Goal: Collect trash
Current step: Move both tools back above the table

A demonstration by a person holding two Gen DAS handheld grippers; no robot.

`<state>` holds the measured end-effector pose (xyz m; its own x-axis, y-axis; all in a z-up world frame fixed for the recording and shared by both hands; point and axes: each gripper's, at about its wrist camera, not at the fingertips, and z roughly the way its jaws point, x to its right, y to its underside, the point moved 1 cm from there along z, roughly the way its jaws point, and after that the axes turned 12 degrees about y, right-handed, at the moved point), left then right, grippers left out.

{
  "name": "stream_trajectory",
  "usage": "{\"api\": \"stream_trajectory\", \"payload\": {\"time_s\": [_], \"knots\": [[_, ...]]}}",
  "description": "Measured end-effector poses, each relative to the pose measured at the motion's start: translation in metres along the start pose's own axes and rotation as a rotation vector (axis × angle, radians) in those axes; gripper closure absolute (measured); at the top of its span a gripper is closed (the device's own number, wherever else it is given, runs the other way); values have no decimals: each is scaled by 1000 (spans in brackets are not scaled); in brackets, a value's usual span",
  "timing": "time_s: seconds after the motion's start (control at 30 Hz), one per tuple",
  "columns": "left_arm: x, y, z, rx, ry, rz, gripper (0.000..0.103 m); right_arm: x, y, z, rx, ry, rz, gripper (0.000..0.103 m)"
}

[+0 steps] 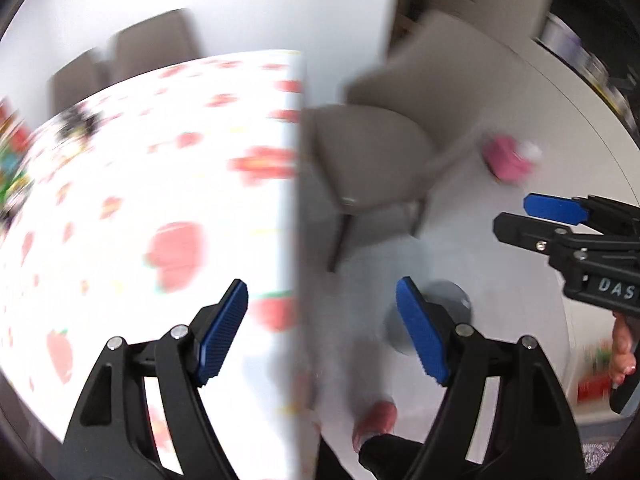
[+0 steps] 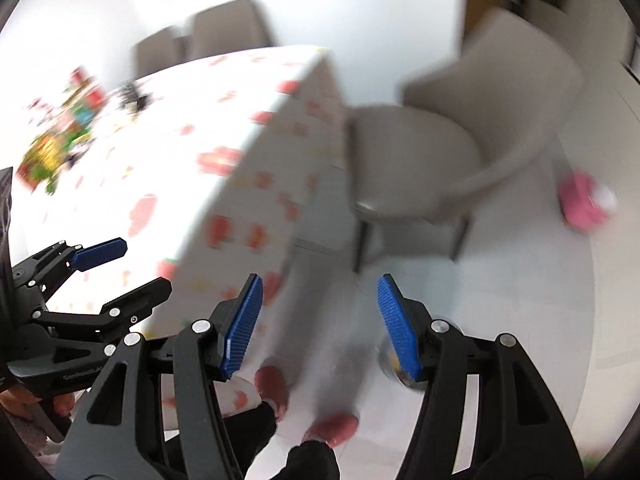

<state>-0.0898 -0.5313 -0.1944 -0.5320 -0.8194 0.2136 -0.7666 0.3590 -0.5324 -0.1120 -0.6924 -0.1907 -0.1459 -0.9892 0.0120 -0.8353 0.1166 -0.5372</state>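
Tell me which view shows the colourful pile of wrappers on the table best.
The right wrist view: the colourful pile lies in the open on the strawberry-print tablecloth, blurred but whole. The left wrist view catches only a cropped, smeared strip of it at the left edge.

The right gripper (image 2: 320,328) hangs with jaws apart and empty above the floor (image 2: 520,300), beside the strawberry-print tablecloth (image 2: 160,168) and a grey chair (image 2: 420,160).

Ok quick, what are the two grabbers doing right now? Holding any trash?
Left gripper: open, nothing between its blue pads.
Right gripper: open, nothing between its pads either.
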Motion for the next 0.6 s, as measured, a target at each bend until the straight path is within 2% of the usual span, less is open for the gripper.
{"api": "stream_trajectory", "payload": {"time_s": [0.13,0.23,0.4,0.6], "knots": [[-79,8,-40,61,-83,-127,27,-76,-32,1,15,-69,-92,45],[-141,7,-63,96,-133,-176,26,-136,-55,7,21,-112,-131,45],[-249,-6,-92,122,-175,-195,26,-233,-94,30,31,-117,-144,45],[-372,-23,-114,117,-238,-215,26,-341,-137,54,10,-190,-124,45]]}}
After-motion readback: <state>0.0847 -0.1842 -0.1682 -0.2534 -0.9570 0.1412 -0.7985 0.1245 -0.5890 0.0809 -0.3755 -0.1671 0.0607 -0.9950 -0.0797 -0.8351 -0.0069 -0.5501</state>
